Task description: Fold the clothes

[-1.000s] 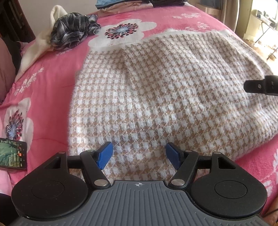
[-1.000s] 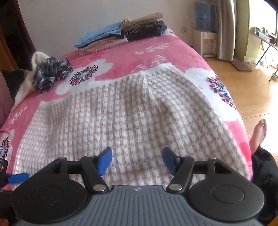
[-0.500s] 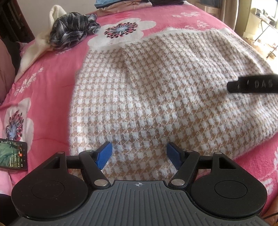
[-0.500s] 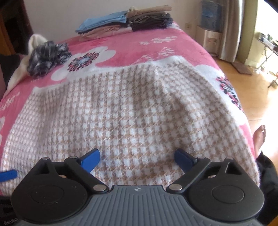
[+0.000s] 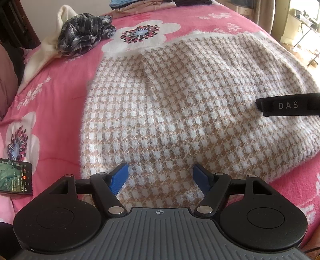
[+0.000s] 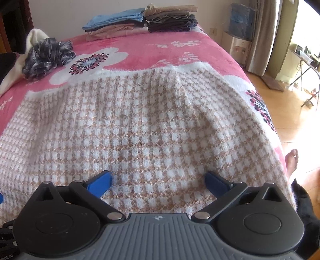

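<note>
The folded stack (image 5: 160, 4) is cut off at the left wrist view's top edge; the phone (image 5: 15, 176) by its left.

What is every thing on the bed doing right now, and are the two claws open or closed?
Left claw: open, holding nothing, over the near edge of the sweater.
Right claw: open wide, holding nothing.
Checked sweater: spread out on the bed, a few wrinkles, not folded.
Plaid shirt: crumpled in a heap.
Stacked clothes: folded, in neat piles.
Phone: lying flat, screen lit.
</note>
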A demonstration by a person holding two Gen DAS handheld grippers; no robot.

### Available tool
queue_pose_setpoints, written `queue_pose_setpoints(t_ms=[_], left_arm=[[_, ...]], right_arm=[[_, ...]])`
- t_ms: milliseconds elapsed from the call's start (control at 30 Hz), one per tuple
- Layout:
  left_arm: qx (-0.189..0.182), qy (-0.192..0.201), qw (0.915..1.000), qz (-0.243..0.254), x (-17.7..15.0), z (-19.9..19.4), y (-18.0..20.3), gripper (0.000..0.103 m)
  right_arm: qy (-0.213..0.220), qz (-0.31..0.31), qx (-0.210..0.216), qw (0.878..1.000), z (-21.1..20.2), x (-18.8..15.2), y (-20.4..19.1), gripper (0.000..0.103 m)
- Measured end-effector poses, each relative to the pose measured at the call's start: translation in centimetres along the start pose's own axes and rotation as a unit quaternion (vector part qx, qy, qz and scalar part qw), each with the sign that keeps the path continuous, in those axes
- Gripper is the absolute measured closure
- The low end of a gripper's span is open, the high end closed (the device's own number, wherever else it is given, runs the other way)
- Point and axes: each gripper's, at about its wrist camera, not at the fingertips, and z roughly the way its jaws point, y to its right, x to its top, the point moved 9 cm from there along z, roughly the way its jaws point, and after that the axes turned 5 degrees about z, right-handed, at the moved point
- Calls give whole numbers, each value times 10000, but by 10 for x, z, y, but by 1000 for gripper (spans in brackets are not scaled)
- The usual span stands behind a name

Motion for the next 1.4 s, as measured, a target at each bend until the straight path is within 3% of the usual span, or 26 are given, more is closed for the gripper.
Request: queue_pose_setpoints(t_ms=[67,167,300,400,467,667,867,1067,1167,1333,1400], left_arm=[[-15,72,10000,-5,0,-3,-2,31],[-191,551,9982,-106,3,-18,-9,31],[-324,1056,9918,-650,11,-35,-43,28],[-215,927,9882,-1201,17,-25,-78,27],[-356,701,9857,-1490,19,-12,-96,27],[-985,588,9724,-2030,26,17,-117,27],[-1643,504,9518,-2540,35,41,-129,27],[-1718,548,9459,-2697,46,61,-131,27],[-2134,229,9343,-2848,37,74,-123,27],[-2269,133,9323,-2813,31,72,-116,27],[-2430,54,9264,-2874,27,72,-114,27]], right_arm=[[28,-28,-15,10000,0,-1,0,0],[35,-34,-16,10000,0,-2,0,0],[28,-52,-2,10000,-1,-2,0,0],[25,-62,6,10000,-1,-2,0,0],[22,-65,9,10000,-1,-1,0,0],[-14,-92,11,10000,-1,-1,0,0],[-27,-94,-10,10000,-1,-1,-1,0],[-23,-78,-24,10000,-1,-2,-1,0],[-28,-71,-25,10000,-1,-2,-1,0],[-30,-56,-24,10000,-1,-1,-1,0],[-20,-43,-25,10000,-1,-2,-1,0]])
